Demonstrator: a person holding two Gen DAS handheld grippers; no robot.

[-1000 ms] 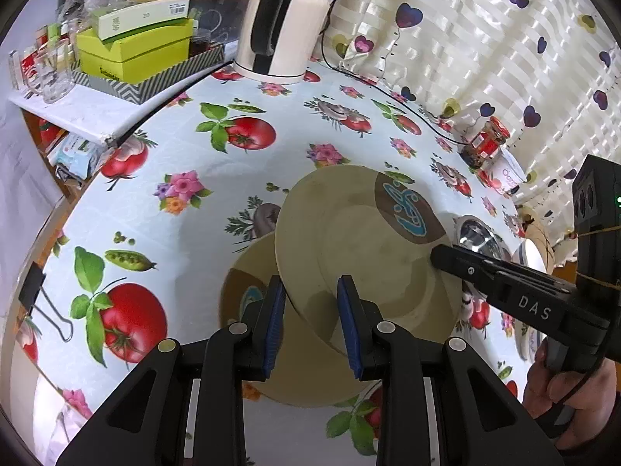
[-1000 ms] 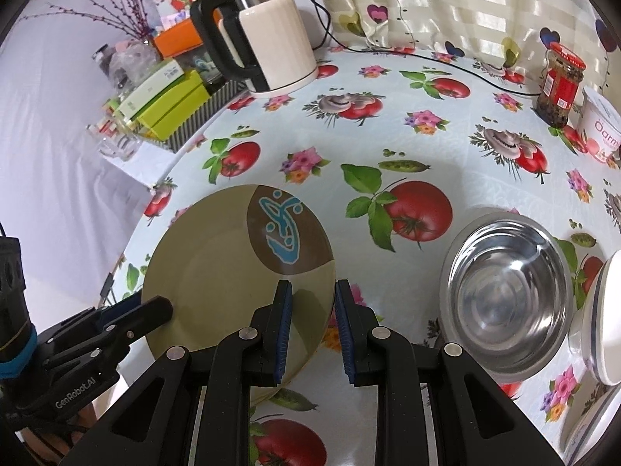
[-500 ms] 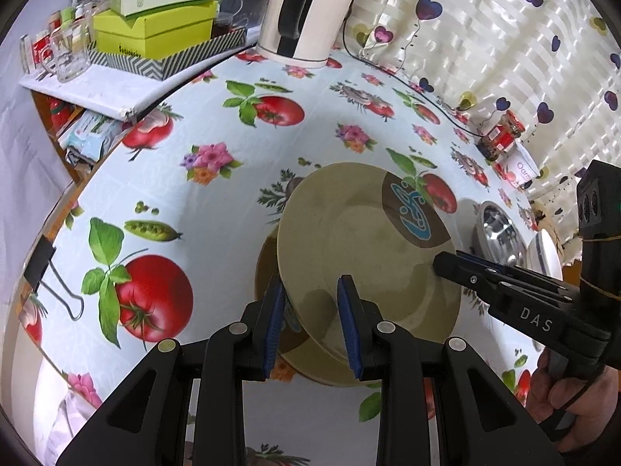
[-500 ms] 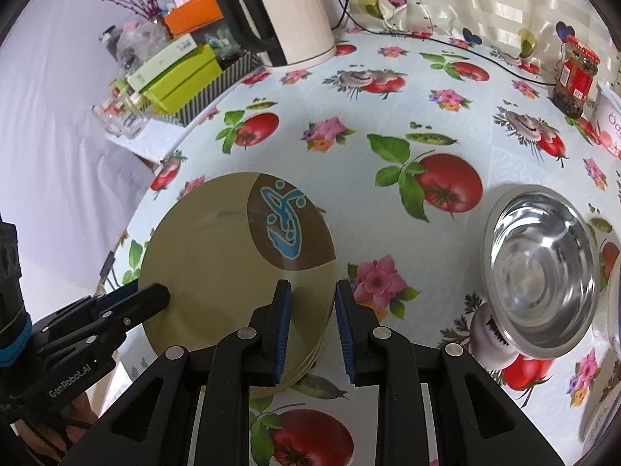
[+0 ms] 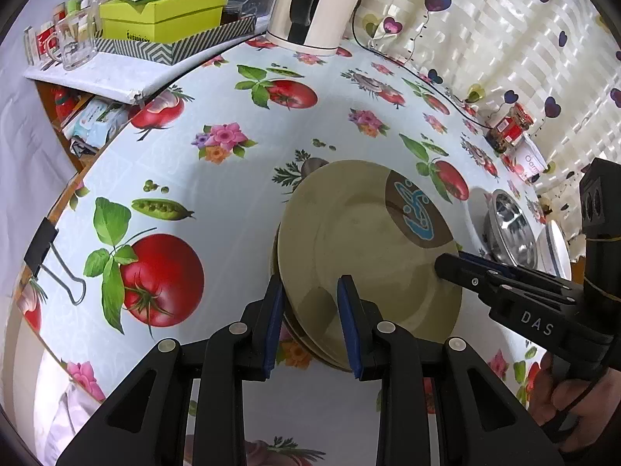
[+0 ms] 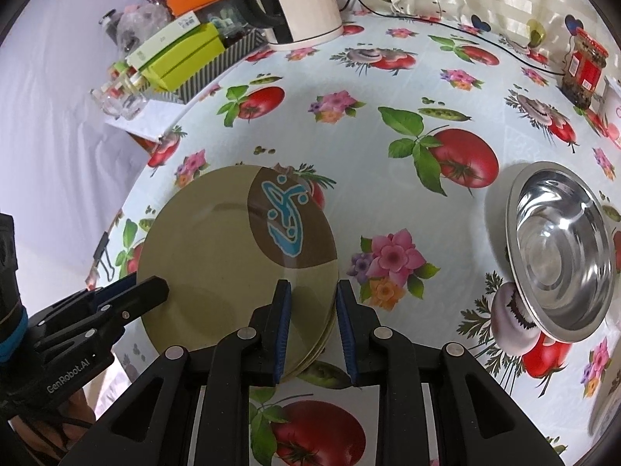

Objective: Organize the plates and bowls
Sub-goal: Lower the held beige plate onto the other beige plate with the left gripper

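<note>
The desk (image 5: 233, 89), under a cloth printed with tomatoes and flowers, drops off at its left edge, where a black binder clip (image 5: 40, 248) grips the rim, and a clear stretch of cloth lies open between the plates and the electric kettle (image 6: 306, 0) at the far side. To the left of the kettle a raised shelf board carries yellow-green boxes (image 5: 163, 19) and a glass mug (image 5: 75, 40); along the far right, by the heart-print curtain (image 5: 504, 31), stand a red-labelled jar (image 6: 586, 66) and a white tub (image 5: 531, 161). The olive plate (image 6: 233, 264), with a brown patch and a blue figure at its rim, sits low over a second plate (image 5: 306, 341) of the same colour, whose edges show just beneath it at the near side; I cannot tell whether the two already touch. A steel bowl (image 6: 562, 248) lies on the cloth to the right, apart from the plates, with the rim of a white dish (image 5: 559, 244) beyond it. The left tongs (image 5: 310, 322) pinch the upper plate's near-left rim between blue pads, standing part open around its thickness. The right tongs (image 6: 312, 322) clasp the opposite rim, their pads nearly together on it. A hand (image 5: 582, 407) wraps the right tool's handle at the lower right of the left view.
</note>
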